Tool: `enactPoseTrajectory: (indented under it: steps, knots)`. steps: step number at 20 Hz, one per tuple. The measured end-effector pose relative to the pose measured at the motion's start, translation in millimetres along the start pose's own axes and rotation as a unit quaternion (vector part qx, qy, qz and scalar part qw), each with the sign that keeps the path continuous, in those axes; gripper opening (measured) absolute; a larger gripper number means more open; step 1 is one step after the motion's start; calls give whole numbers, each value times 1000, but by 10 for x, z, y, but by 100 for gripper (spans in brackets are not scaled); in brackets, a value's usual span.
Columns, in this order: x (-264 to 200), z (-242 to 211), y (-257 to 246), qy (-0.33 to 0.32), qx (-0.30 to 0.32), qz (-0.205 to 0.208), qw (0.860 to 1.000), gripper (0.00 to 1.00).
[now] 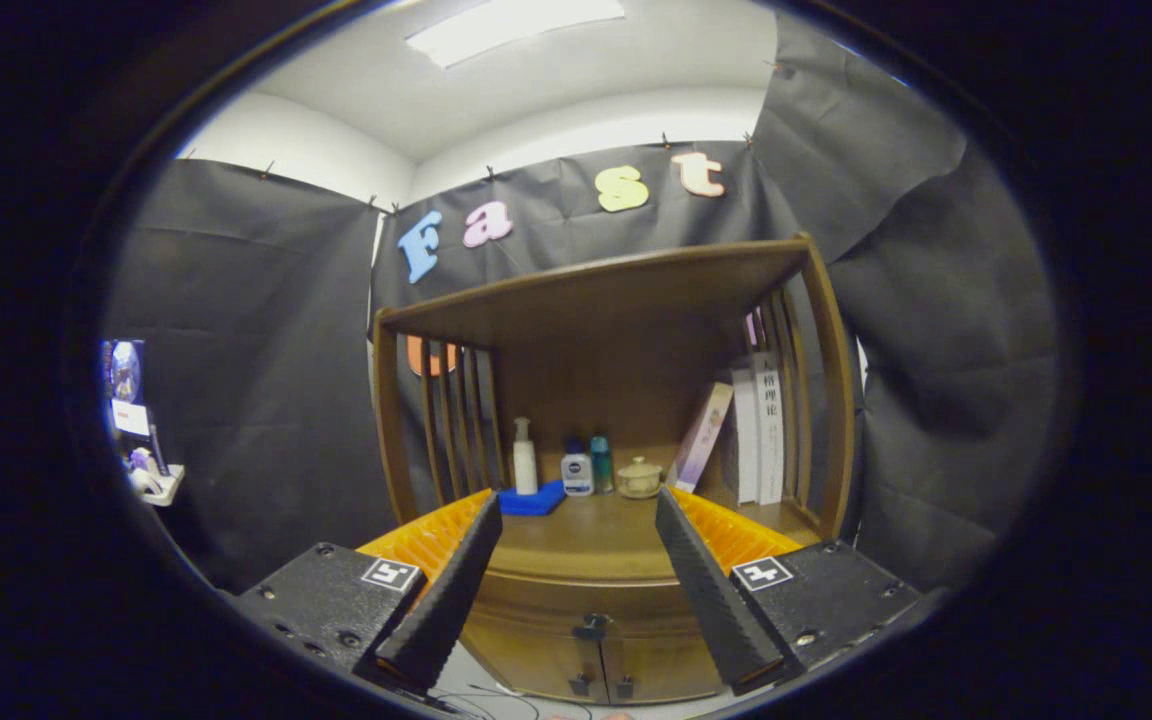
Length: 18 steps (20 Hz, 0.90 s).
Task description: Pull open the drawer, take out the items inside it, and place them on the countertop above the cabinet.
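The cabinet (596, 470) is a brown wooden unit with slatted side panels, a flat roof board and an open shelf that serves as the countertop (586, 540). The drawer (576, 605) sits directly under the countertop's rounded front edge and appears closed, with a small dark handle (592, 626) at its centre. Two lower doors (601, 670) with dark knobs stand below it.

The gripper (576, 505) is spread wide with nothing between the fingers. The drawer handle lies at 6 o'clock from the fingertip midpoint, between the two fingers and apart from both.

On the countertop, toward the back: a blue flat item (532, 500) at 9 o'clock of the midpoint, a white pump bottle (525, 458) on it, a small white bottle (577, 470), a teal bottle (601, 463) and a lidded ceramic jar (639, 478). Books (751, 425) lean at 2 o'clock against the right slats.

The front half of the countertop is bare wood. Open room lies between the fingers and the cabinet front.
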State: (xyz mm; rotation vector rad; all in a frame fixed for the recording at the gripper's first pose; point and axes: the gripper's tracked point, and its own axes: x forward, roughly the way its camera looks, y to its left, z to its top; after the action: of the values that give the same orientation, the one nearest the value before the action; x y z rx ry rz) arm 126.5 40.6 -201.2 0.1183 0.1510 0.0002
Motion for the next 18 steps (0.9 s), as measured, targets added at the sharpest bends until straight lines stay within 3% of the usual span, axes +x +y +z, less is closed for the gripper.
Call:
enactPoseTrajectory:
  steps: [10,18]
  knots:
    - [699,-1557,-154,119,9,-23,993,98]
    - [1187,-2322,-220,183,-9,-58,981,94]
